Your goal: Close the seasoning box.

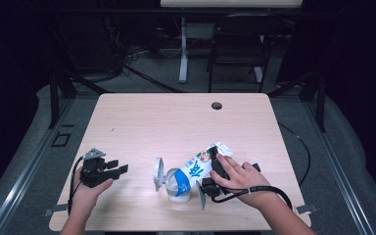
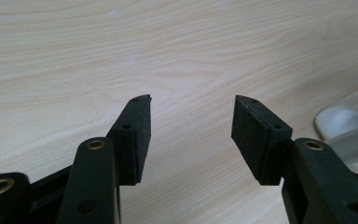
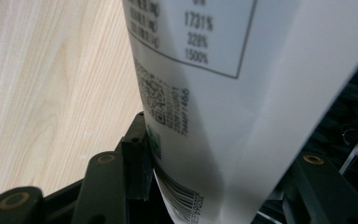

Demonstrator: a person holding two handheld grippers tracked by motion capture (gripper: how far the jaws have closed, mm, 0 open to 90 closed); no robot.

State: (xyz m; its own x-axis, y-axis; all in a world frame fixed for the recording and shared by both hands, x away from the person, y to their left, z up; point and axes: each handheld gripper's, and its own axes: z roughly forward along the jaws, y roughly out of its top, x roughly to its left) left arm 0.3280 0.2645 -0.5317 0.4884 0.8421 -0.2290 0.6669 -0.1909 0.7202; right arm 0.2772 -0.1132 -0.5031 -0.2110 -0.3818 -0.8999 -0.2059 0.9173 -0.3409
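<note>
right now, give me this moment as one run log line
right gripper: shut on white and blue milk carton, tilted over white cup | left gripper: open, nothing between its fingers | light wooden table

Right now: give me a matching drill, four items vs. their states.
Items:
1. left hand-held gripper
2. right hand-held gripper
3. carton
4. cup

States:
A. tilted, its low end over the cup
B. open, nothing between its pads
C. upright on the table under the carton
D. shut on the carton

Pairs: 1-B, 2-D, 3-A, 4-C
</note>
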